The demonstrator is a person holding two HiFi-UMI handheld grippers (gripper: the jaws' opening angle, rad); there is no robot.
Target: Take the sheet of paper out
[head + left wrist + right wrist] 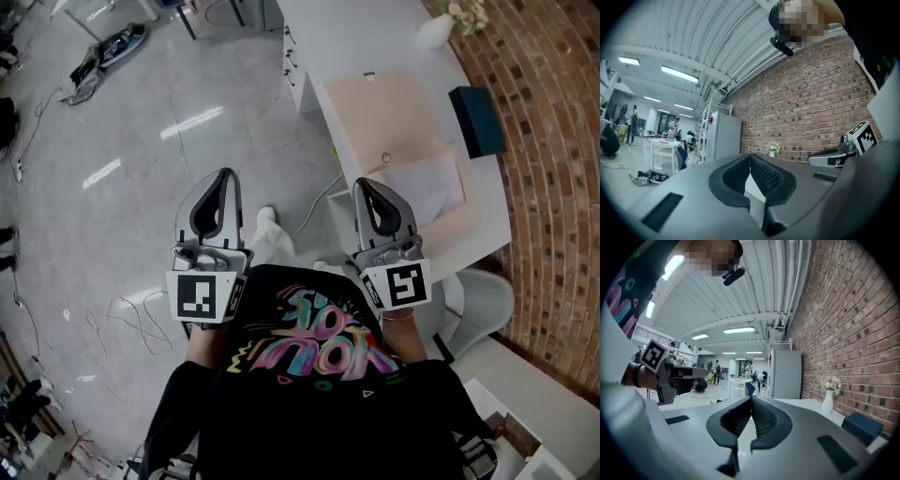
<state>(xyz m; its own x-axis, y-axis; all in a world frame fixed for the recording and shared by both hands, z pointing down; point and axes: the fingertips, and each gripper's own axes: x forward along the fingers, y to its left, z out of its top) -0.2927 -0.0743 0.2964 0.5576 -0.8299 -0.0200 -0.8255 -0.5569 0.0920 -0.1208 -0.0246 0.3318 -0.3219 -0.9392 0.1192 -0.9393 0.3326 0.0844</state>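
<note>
Left tongs (223,174) and right tongs (367,185) are each pressed together, empty. The right tongs cover part of the table (375,37) edge beside the paper sheet (427,183).

Red brick wall (553,187), pale pink folder (384,112), teal box (476,119).
</note>
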